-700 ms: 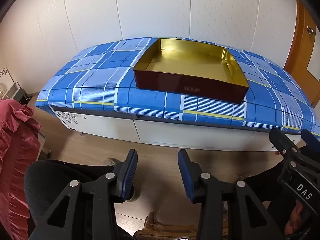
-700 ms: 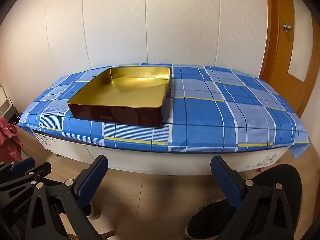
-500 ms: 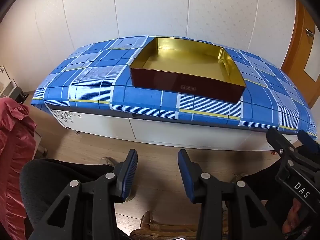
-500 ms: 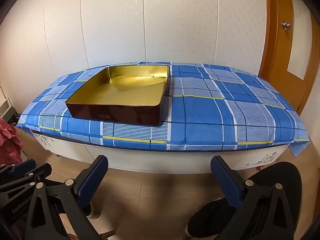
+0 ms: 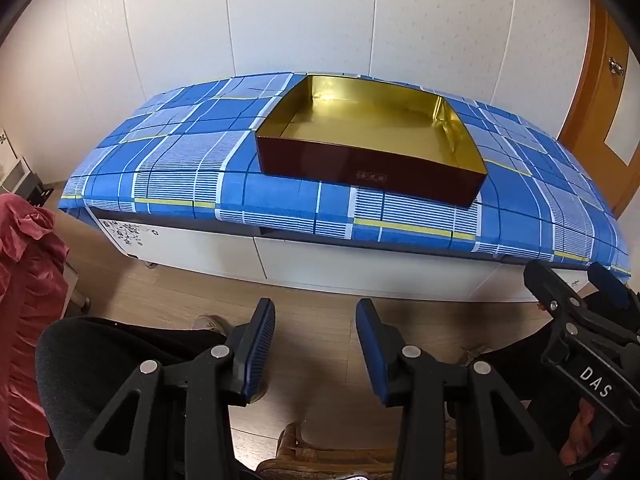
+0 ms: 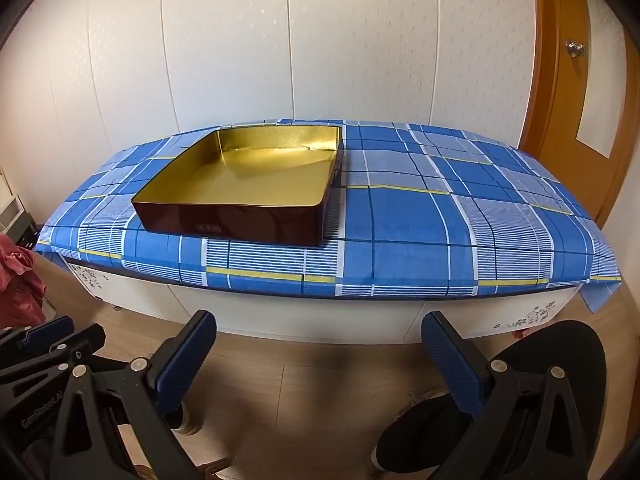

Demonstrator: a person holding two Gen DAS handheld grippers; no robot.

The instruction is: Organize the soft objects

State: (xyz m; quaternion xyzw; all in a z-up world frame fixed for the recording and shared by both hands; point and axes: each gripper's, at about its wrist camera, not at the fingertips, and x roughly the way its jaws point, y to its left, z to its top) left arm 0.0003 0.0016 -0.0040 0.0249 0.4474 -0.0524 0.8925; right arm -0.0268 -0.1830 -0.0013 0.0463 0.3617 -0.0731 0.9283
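A shallow box (image 5: 372, 136) (image 6: 244, 184), dark red outside and gold inside, stands empty on a low white cabinet covered with a blue plaid cloth (image 5: 180, 160) (image 6: 440, 216). A crumpled red fabric (image 5: 24, 300) (image 6: 16, 280) hangs at the far left, off the cabinet. My left gripper (image 5: 316, 320) hovers over the floor in front of the cabinet, open with a narrow gap and nothing between its fingers. My right gripper (image 6: 320, 332) is beside it, open wide and empty. Each gripper shows at the edge of the other's view, the right gripper (image 5: 576, 292) and the left gripper (image 6: 52, 332).
A person's dark-trousered knees (image 5: 100, 360) (image 6: 540, 368) and shoes lie below the grippers on the wooden floor (image 6: 320, 380). An orange wooden door (image 6: 580, 80) stands at the right. White wall panels back the cabinet. A wicker item (image 5: 320, 452) sits at the bottom edge.
The box and cabinet have drifted slightly up and left in both views. Neither gripper's jaws have changed width.
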